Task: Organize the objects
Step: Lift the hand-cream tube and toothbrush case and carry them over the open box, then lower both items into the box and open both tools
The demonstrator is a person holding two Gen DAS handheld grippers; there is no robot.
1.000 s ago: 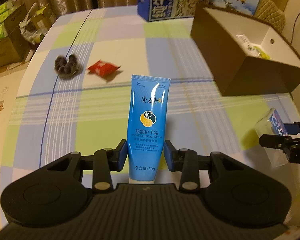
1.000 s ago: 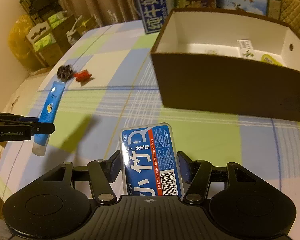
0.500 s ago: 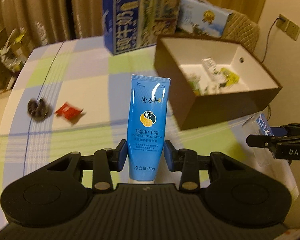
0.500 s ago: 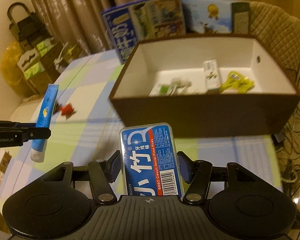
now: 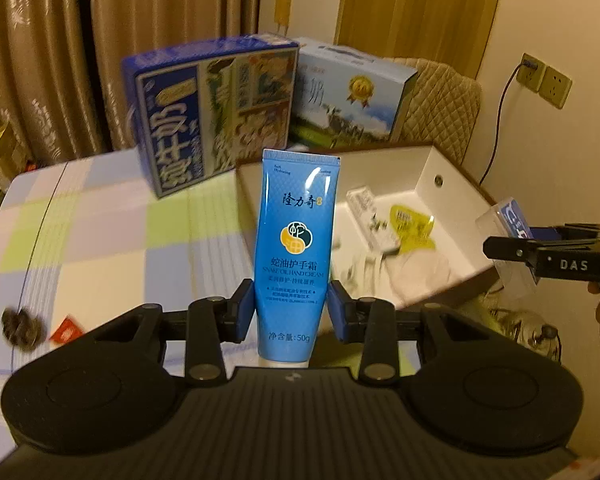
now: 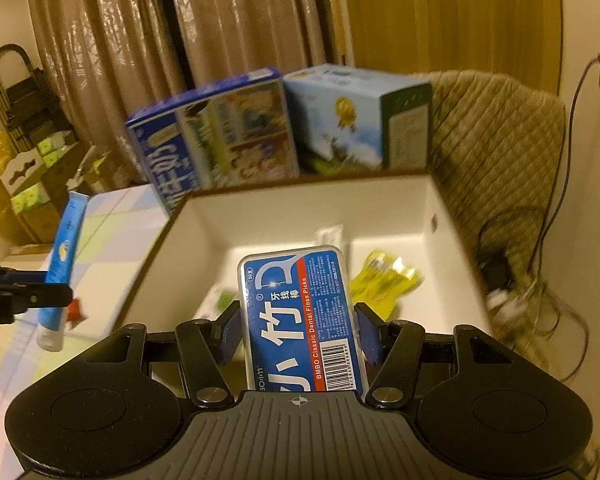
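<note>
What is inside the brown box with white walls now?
Inside the brown box lie a yellow packet, a small white box and a green-and-white packet. The dental floss case covers part of the floor.

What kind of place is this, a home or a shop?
Most likely a room in a home. Long curtains hang behind a table with a checked cloth, a quilted chair stands by the wall, and a wall socket has a cord plugged in.
</note>
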